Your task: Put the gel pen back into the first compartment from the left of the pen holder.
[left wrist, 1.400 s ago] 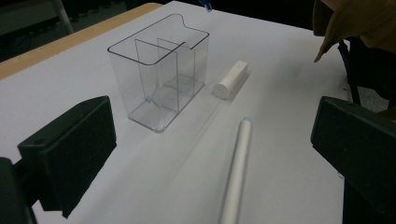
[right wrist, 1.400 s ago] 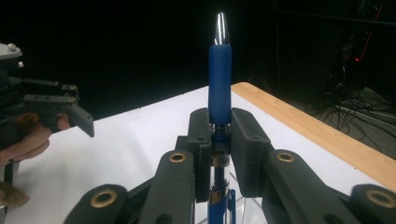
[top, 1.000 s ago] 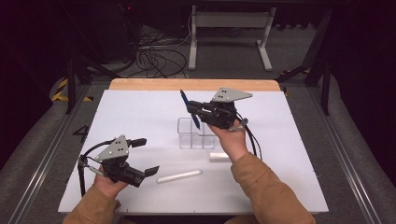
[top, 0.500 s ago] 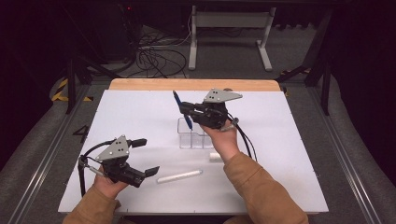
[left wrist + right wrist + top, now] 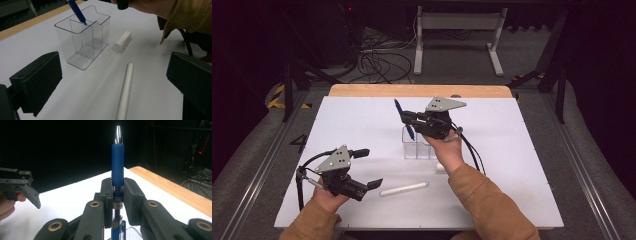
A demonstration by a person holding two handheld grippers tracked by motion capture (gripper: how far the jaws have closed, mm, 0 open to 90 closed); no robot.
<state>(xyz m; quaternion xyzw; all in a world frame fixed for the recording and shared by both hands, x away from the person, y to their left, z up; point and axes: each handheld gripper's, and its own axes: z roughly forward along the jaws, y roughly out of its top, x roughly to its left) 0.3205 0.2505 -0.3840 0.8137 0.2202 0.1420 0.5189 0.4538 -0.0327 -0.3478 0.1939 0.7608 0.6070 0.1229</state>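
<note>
The right gripper [image 5: 408,119] is hovering over the middle of the white worktop [image 5: 522,165], its fingers [image 5: 132,202] clamping a blue pen [image 5: 404,118] by the barrel. In the high view the pen is tilting, with its upper end leaning toward the far left and its lower end dipping at the clear plastic organizer [image 5: 418,143] that is standing on the worktop just below the gripper. In the left gripper view the pen's lower tip [image 5: 84,23] is sitting right at the top edge of the organizer's inner divider, at the rear compartment; whether it is touching the plastic cannot be told. In the right gripper view the pen is standing upright between the two black pads, its rubber grip and silver tip rising above them.

The left gripper [image 5: 364,168] is resting low over the near left part of the worktop, its fingers [image 5: 37,80] standing wide apart with nothing between them. Just ahead of it a long white tube [image 5: 404,188] is lying flat on the worktop. A short white cylinder [image 5: 440,167], perhaps chalk, is lying just beside the organizer on its near right side, next to the person's tan sleeve [image 5: 484,200]. The tube and the cylinder are lying apart from each other.
</note>
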